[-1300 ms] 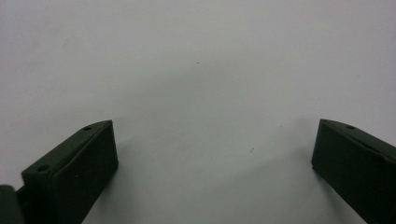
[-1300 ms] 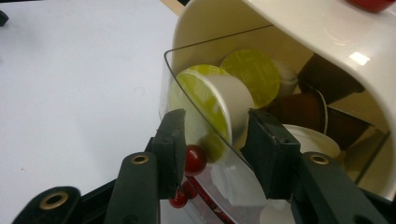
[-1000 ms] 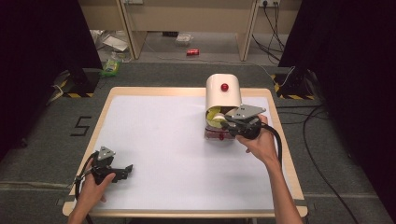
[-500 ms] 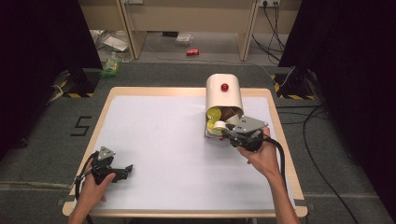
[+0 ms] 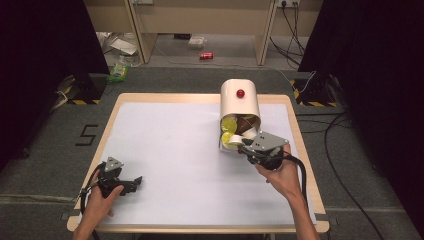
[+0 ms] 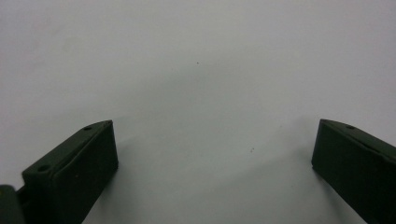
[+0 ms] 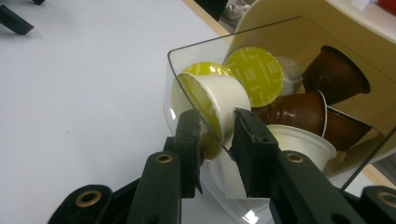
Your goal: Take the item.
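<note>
High view: cream-white dispenser (image 5: 240, 102) with a red knob lies on the white table (image 5: 165, 140), mouth toward the person, coffee pods spilling at its front. The right gripper (image 5: 248, 148) reaches into that mouth; the left gripper (image 5: 135, 180) rests near the table's near-left corner, well apart.

Left gripper view: black jaws spread wide over bare white table, nothing between them.

Right gripper view: jaws pinch a white pod (image 7: 215, 105) with a yellow-green lid, at the clear plastic front lip (image 7: 187, 51) of the dispenser. Brown pods (image 7: 299, 112) and another yellow-lidded pod (image 7: 254, 74) sit just behind it.
</note>
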